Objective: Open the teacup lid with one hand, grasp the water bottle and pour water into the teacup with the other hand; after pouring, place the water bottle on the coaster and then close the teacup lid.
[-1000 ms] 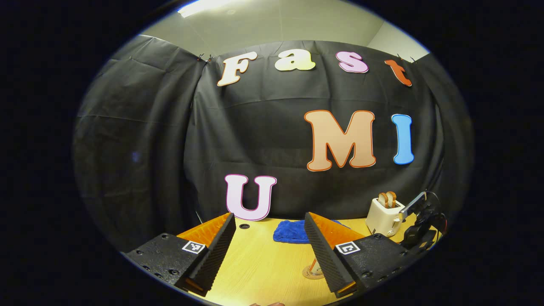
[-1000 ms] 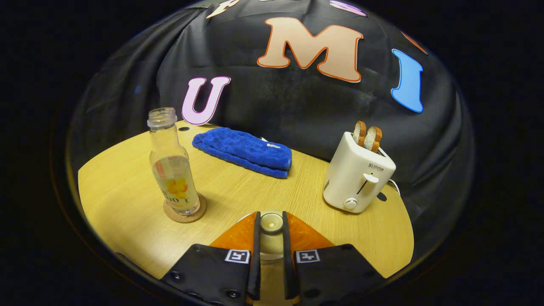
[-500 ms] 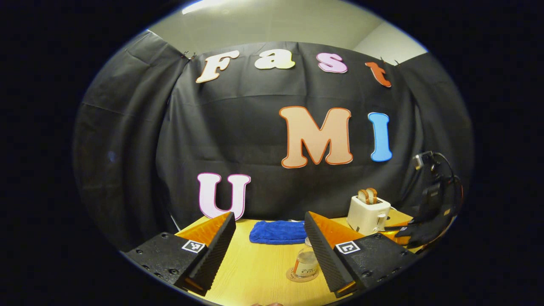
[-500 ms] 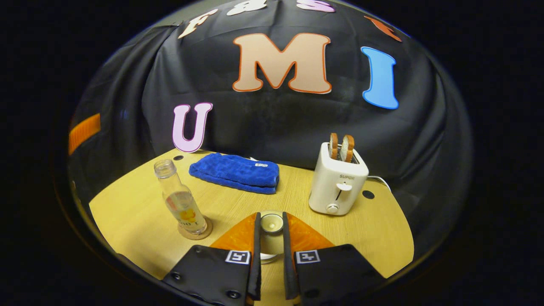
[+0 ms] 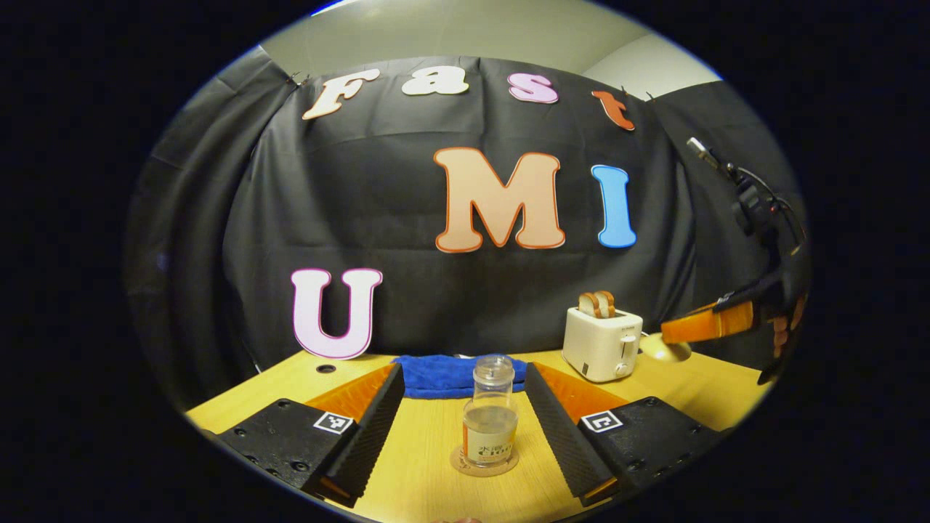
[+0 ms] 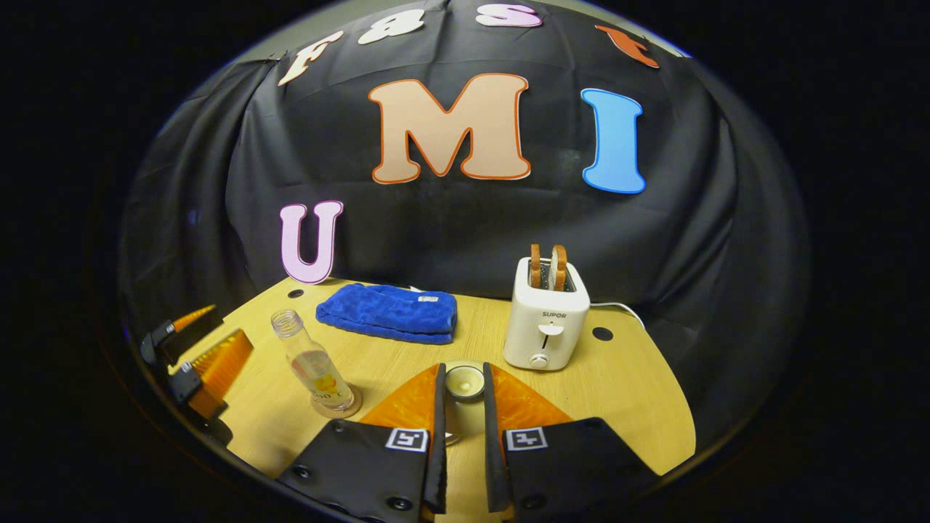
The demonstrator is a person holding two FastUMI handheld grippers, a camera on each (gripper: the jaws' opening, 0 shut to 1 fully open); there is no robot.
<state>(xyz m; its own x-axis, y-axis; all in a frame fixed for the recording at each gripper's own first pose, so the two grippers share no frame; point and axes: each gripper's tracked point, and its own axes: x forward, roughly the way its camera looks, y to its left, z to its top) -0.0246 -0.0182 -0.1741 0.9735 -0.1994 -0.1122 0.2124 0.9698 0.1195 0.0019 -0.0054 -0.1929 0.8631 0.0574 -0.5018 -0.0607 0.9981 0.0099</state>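
The lid [image 6: 464, 381] is held high in the closed right claw [image 6: 463, 407]. The bottle [image 5: 491, 420] is stood upright on the coaster [image 5: 484, 465], straight ahead between the wide-open left claw's [image 5: 465, 428] fingers. The cup cannot be seen, so its place cannot be told.

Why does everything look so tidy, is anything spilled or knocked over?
Nothing stands out: the clear glass water bottle stands upright on its round cork coaster, and the wooden table looks dry.
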